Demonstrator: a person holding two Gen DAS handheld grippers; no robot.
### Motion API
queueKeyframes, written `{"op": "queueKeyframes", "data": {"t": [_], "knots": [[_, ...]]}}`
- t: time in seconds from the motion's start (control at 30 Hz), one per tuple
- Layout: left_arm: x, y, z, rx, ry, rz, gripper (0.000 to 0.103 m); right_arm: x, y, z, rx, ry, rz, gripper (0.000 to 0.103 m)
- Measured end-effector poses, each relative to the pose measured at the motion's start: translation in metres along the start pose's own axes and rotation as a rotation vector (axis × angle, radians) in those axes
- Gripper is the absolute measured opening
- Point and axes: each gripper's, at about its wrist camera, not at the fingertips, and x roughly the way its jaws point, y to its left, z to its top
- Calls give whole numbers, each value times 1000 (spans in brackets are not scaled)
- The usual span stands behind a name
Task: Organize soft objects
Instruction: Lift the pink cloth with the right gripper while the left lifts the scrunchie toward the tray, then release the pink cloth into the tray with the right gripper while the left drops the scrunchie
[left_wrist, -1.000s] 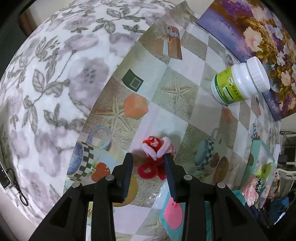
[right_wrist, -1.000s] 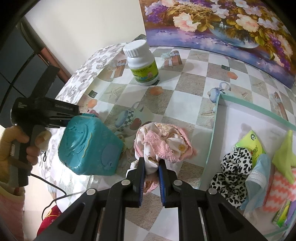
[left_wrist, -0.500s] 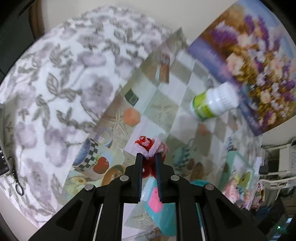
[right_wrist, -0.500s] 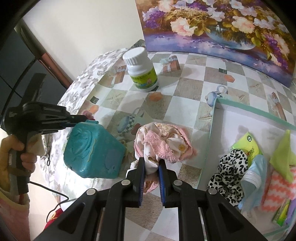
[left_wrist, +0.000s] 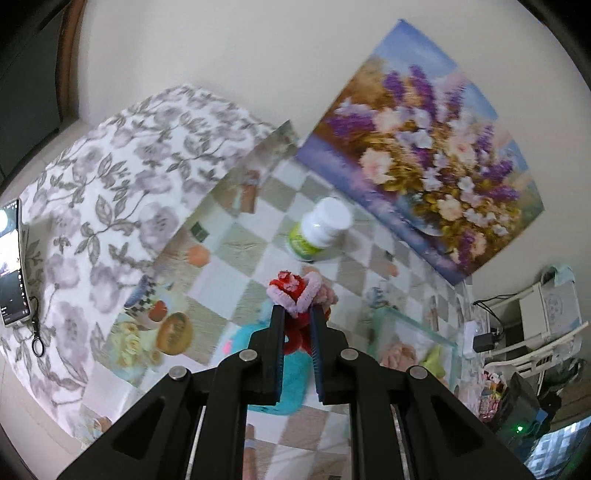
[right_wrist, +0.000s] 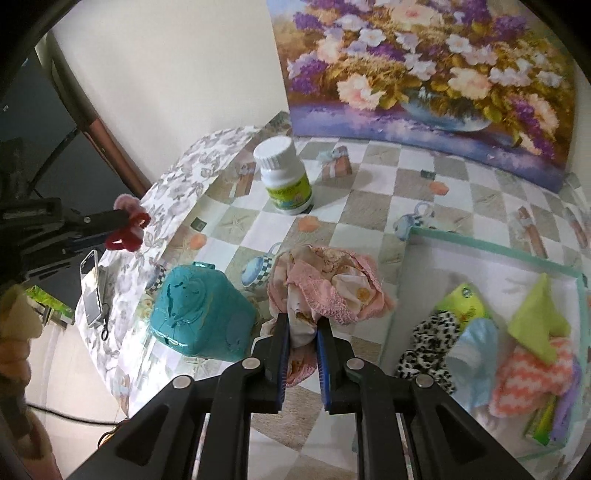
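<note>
At the centre of the left wrist view, the left gripper (left_wrist: 296, 312) had closed its jaws on the scrunchies (left_wrist: 295, 291), a red and pink fuzzy bunch. A second earlier those jaws stood apart around the bunch as it lay on the surface (left_wrist: 229, 273); half a second earlier they had pinched it. Now the bunch hung clear of the surface, and at the left edge of the right wrist view it showed in the air (right_wrist: 127, 230), well above the phone (right_wrist: 90, 288). I judged the pickup done and the carry begun.

Low in the right wrist view, the right gripper (right_wrist: 301, 325) stayed clenched on a fold of the pink cloth (right_wrist: 325, 284), which still lay heaped on the surface, unchanged across the three moments.

The tray (right_wrist: 491, 251), at the right of that view, had a pale liner and a green rim. It held a leopard-print piece (right_wrist: 430, 339), a pale blue cloth (right_wrist: 474, 350), a lime cloth (right_wrist: 535, 317), a zigzag coral cloth (right_wrist: 528, 380) and a green packet (right_wrist: 461, 299). The teal box (right_wrist: 201, 314) sat left of the pink cloth, lid shut, contents hidden. The bottle (right_wrist: 284, 177) stood capped near the painting (right_wrist: 424, 66). Both held items probably belonged in the tray, which had room near its upper rim.
</note>
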Motion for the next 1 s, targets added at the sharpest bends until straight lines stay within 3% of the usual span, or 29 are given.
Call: {"op": "queueKeyframes", "data": {"t": [0.27,0.63,0.77,1.0], "knots": [[7,-55,-29,59,12,-32,13,-25,-22,-3,48,-32,-66,14],[44,-129,-86,154,95,-80,13,-63,-120,-17,276,-69,-277,15],[60,-156,-104,220,116,-106,13,-71,-156,-24,367,-77,-301,15],[99,-174,-135,300,239,-102,13,-86,-203,-40,497,-95,-352,16]]}}
